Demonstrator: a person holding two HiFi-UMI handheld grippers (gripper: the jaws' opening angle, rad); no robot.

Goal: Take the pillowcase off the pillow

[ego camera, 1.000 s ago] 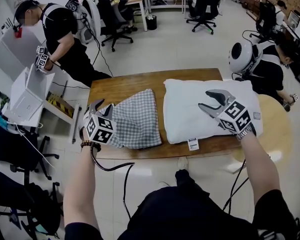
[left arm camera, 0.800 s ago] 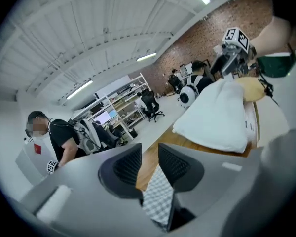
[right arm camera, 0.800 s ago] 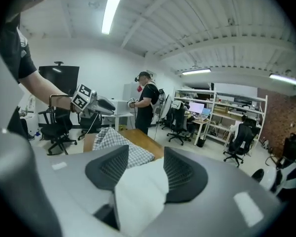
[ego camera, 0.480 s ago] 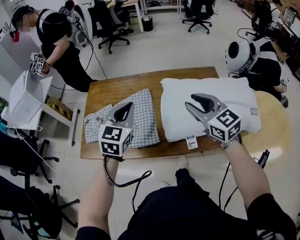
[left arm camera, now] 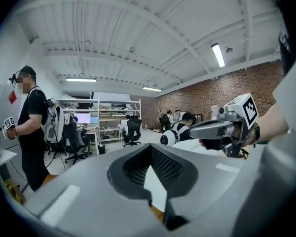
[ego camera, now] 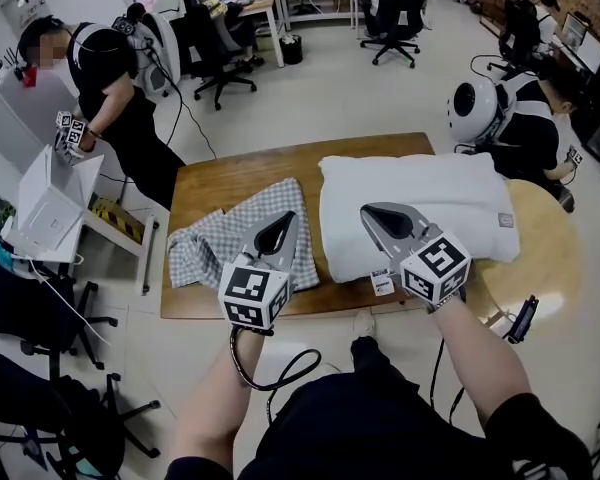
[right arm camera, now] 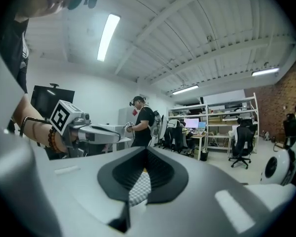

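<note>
The pillowcase (ego camera: 242, 230) is seen lying on the table (ego camera: 220, 173), left of the pillow (ego camera: 420, 193) and just beside it. The left gripper (ego camera: 277, 231) and right gripper (ego camera: 380, 217) are held over the near edge, their jaws just brought together on nothing.

Gray-checked pillowcase (ego camera: 225, 236) is off, lying rumpled & flat at 9 o'clock of pillow (ego camera: 450, 198). Pillow's white, bare, lying flat.
</note>
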